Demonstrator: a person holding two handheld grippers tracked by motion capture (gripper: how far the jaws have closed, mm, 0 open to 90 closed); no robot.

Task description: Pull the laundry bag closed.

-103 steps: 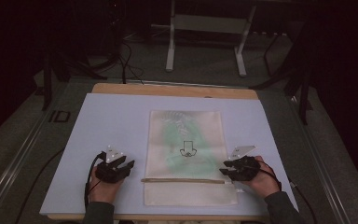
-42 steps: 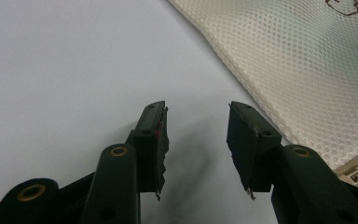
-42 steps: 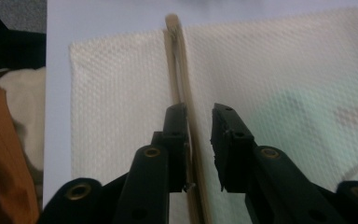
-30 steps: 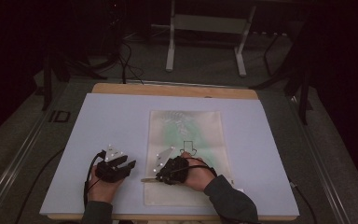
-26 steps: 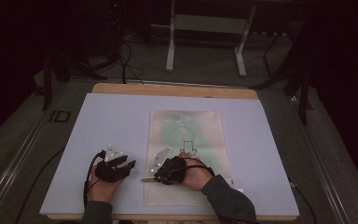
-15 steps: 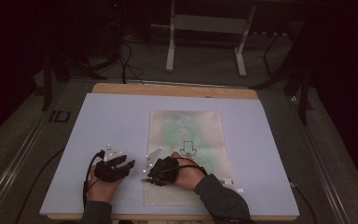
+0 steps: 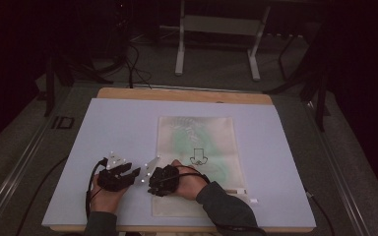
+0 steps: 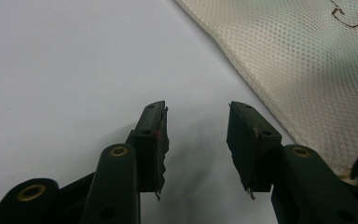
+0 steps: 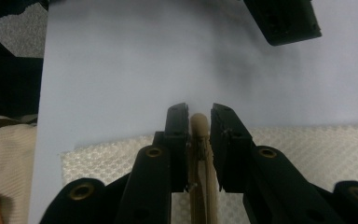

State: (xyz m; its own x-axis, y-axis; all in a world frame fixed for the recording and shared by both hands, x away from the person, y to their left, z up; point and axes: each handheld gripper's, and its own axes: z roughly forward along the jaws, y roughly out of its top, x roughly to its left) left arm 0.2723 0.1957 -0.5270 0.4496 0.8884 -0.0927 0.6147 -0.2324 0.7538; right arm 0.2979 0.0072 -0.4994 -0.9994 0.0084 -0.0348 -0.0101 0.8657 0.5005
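Right hand-held gripper (image 7: pixel 153 183) slid left along mesh bag (image 7: pixel 211 142).

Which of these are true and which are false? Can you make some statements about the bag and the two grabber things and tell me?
1. The mesh bag lies flat on the pale mat. True.
2. The left gripper is clamped on the bag. False: its jaws stand apart over bare mat, with the bag beside them.
3. The right gripper has the tan zipper pull between its jaws. True.
4. The right gripper sits at the bag's far end, away from the person. False: it is at the near left corner of the bag.
5. The bag has a dark drawing on it. True.
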